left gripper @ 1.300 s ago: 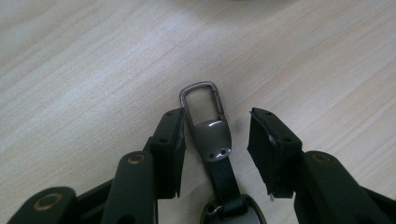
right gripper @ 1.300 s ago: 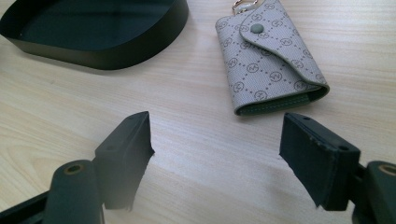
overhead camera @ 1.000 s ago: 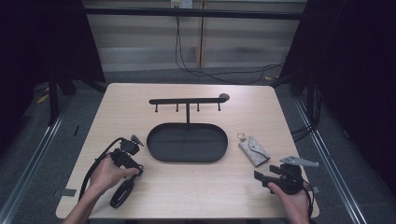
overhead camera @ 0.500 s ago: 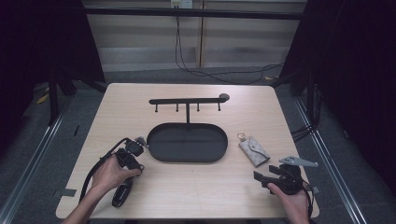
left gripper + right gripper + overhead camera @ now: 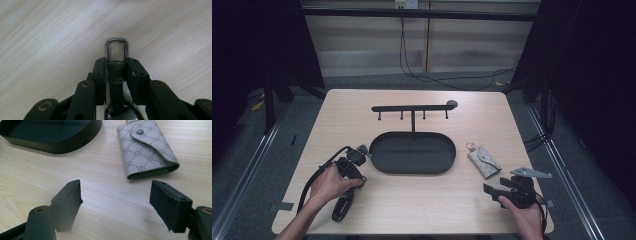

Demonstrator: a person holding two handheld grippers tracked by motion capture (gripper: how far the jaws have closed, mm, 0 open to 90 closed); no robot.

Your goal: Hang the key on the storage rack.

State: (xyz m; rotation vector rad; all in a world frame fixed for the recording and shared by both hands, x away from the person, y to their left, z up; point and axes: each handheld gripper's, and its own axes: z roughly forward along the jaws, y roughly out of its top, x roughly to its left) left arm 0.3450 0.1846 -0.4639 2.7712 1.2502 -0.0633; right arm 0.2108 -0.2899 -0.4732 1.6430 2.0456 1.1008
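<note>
My left gripper (image 5: 358, 153) (image 5: 116, 62) sits by the left end of the black oval tray (image 5: 412, 171), shut on a small keychain. Its silver metal clasp (image 5: 116, 39) pokes out past the jaw tips, just over the bare wood. A black tab and a round metal part lie between the jaws behind it. My right gripper (image 5: 497, 185) (image 5: 116, 192) stands open at the front right, low over the table, nothing between its jaws. A grey patterned key pouch (image 5: 484, 161) (image 5: 147, 147) lies a short way ahead of it, slightly right, its flap snapped shut.
A black rack with several hooks (image 5: 413, 108) rises from the tray's far side. The tray's rim (image 5: 62, 146) is ahead and left of my right gripper. The table's front edge runs close to both hands. A cable (image 5: 319, 172) loops off the left gripper.
My left gripper has edged up and right, closer to the tray's left end, still shut on the keychain. The right gripper has not moved.
</note>
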